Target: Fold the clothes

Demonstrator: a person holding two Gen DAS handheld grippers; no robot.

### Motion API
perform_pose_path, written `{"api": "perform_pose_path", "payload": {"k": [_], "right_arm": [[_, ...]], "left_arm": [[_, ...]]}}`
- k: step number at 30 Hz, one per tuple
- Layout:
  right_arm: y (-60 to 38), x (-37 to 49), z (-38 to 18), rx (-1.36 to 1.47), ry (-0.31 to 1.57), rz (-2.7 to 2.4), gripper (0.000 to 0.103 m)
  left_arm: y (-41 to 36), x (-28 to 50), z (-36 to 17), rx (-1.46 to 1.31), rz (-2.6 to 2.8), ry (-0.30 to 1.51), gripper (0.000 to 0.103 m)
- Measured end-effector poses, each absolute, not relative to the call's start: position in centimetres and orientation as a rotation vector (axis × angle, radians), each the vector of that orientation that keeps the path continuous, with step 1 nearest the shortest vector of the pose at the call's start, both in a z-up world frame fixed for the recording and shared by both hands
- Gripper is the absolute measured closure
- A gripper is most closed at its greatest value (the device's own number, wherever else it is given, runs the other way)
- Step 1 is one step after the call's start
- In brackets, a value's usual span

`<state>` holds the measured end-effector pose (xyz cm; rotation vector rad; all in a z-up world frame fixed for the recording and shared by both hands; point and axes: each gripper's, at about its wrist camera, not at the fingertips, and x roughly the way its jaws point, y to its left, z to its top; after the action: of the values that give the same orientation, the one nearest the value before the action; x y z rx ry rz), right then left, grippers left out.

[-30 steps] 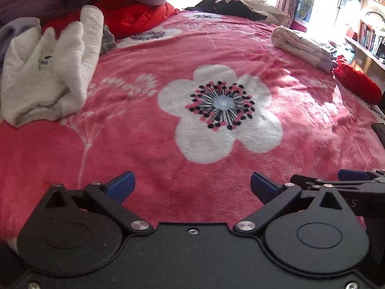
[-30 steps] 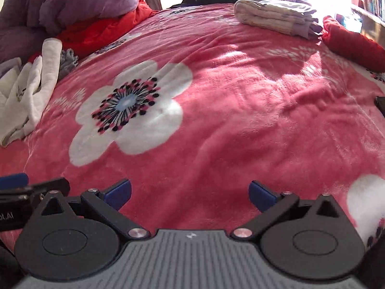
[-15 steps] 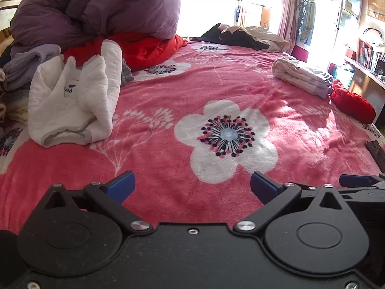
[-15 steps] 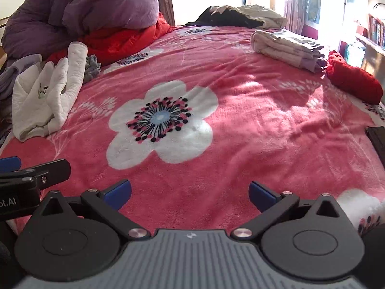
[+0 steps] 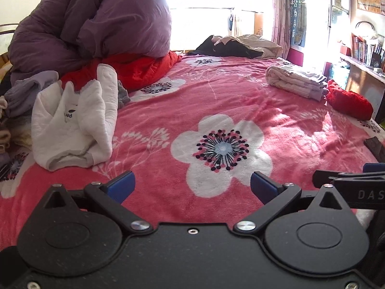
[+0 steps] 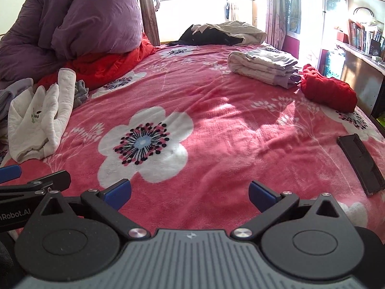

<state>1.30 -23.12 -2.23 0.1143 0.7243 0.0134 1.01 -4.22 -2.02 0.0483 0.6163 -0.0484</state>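
A crumpled white quilted garment point(image 5: 72, 125) lies on the left of the pink flowered bed blanket point(image 5: 240, 106); it also shows in the right wrist view point(image 6: 38, 125). My left gripper point(image 5: 191, 187) is open and empty, held above the blanket's near edge, right of the garment. My right gripper point(image 6: 189, 193) is open and empty, beside the left one, over the blanket. A folded pale garment point(image 5: 296, 83) and a red knitted piece point(image 5: 349, 102) lie at the far right; both show in the right wrist view point(image 6: 264, 69) point(image 6: 329, 91).
A purple duvet point(image 5: 91, 26) sits on a red blanket point(image 5: 142, 68) at the back left. More loose clothes point(image 5: 21, 91) lie at the far left. Dark and beige clothes point(image 5: 240, 47) lie by the window. A black flat device point(image 6: 361, 163) lies at the right edge. Bookshelves point(image 5: 365, 53) stand on the right.
Both grippers have pulled back and tilted up, so more of the bed and room shows. Both stay open. Nothing on the bed has moved.
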Motion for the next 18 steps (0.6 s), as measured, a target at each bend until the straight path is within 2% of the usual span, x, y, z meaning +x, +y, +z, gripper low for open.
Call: {"api": "perform_pose_path", "payload": {"k": [18], "right_arm": [[-22.9, 1.0, -2.6, 0.129, 0.702, 0.023, 0.000]], "left_arm": [[-3.9, 1.7, -3.5, 0.013, -0.082, 0.676, 0.000]]}}
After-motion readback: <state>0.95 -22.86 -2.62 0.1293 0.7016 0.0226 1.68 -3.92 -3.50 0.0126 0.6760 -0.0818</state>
